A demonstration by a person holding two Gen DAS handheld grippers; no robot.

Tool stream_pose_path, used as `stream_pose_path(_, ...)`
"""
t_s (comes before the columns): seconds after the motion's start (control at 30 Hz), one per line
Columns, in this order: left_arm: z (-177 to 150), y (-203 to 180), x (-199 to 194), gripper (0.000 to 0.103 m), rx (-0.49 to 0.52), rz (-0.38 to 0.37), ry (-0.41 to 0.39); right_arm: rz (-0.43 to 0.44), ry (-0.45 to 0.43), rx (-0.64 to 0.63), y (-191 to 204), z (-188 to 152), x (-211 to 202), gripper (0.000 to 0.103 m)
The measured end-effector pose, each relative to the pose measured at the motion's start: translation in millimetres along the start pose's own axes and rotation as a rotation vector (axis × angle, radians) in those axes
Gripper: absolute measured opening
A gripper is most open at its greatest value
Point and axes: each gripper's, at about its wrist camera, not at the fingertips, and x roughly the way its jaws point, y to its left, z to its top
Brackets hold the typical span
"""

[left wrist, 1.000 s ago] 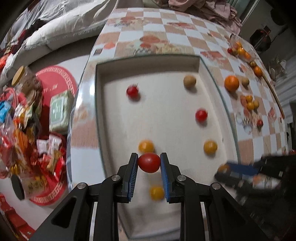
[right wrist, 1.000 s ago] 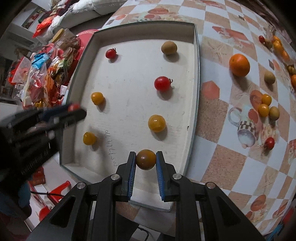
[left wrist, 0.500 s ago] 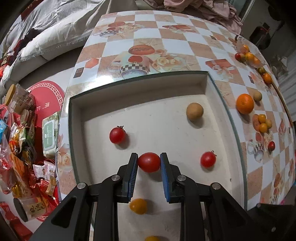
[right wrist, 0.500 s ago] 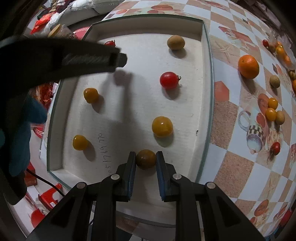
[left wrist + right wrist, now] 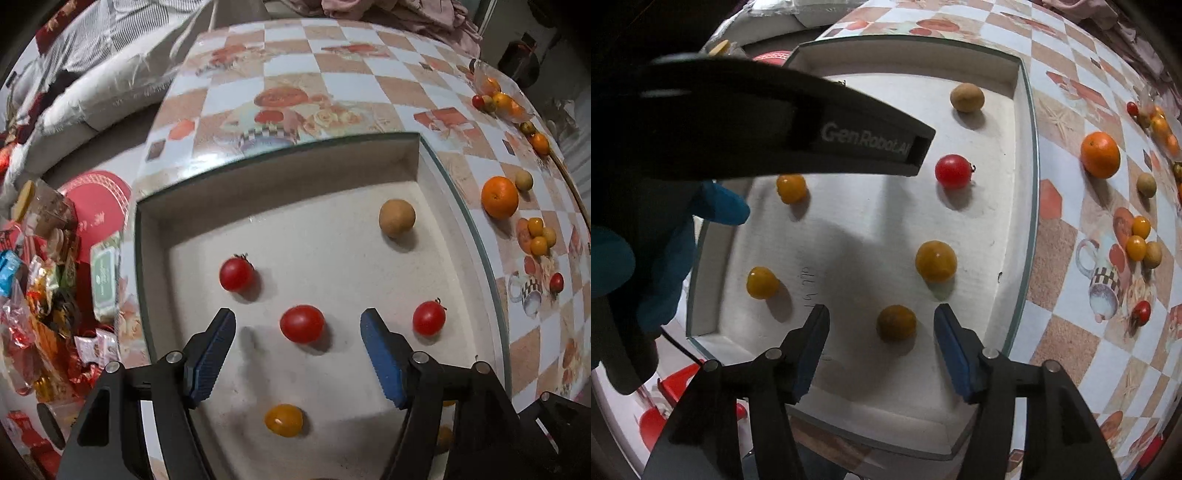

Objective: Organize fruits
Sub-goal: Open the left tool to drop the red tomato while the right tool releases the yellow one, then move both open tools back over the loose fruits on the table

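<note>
A shallow white tray holds several small fruits. In the left wrist view my left gripper points down into it. Its jaws are opening, and a red tomato rests on the tray floor between the blue pads, touching neither. Two more red tomatoes lie either side. In the right wrist view my right gripper is opening too. A dark orange tomato sits free between its fingers. The left gripper's black body hides the tray's far left part.
Also in the tray are a brown round fruit and yellow tomatoes. On the chequered table right of it lie an orange and small loose fruits. Snack packets are heaped left.
Both grippers have opened. The left has let go of the red tomato and the right of the dark orange one; each now lies on the tray floor. Before that the left moved up the tray.
</note>
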Motion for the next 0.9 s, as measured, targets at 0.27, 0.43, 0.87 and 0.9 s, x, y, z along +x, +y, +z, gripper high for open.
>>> stream_pose_path(0.27, 2.6, 4.7, -20.7, 0.072, 0.005, 0.017, -0.008, 0.06, -0.043, 0.011, -17.1, -5.0, -41.1, 0.082)
stream_pose_path(0.43, 0.5, -4.0, -38.6, 0.071, 0.031, 0.024, -0.013, 0.052, -0.083, 0.063, -37.6, -9.9, -70.3, 0.083)
stream_pose_path(0.87, -7.7, -64.0, -77.1, 0.071, 0.142, -0.048, -0.032, -0.063, -0.107, 0.429, -151.5, -53.2, -108.9, 0.083)
stream_pose_path(0.9, -6.4, -70.9, -79.6, 0.071, 0.156, -0.059, -0.037, -0.068, -0.112, 0.453, -159.7, -55.7, -110.2, 0.083)
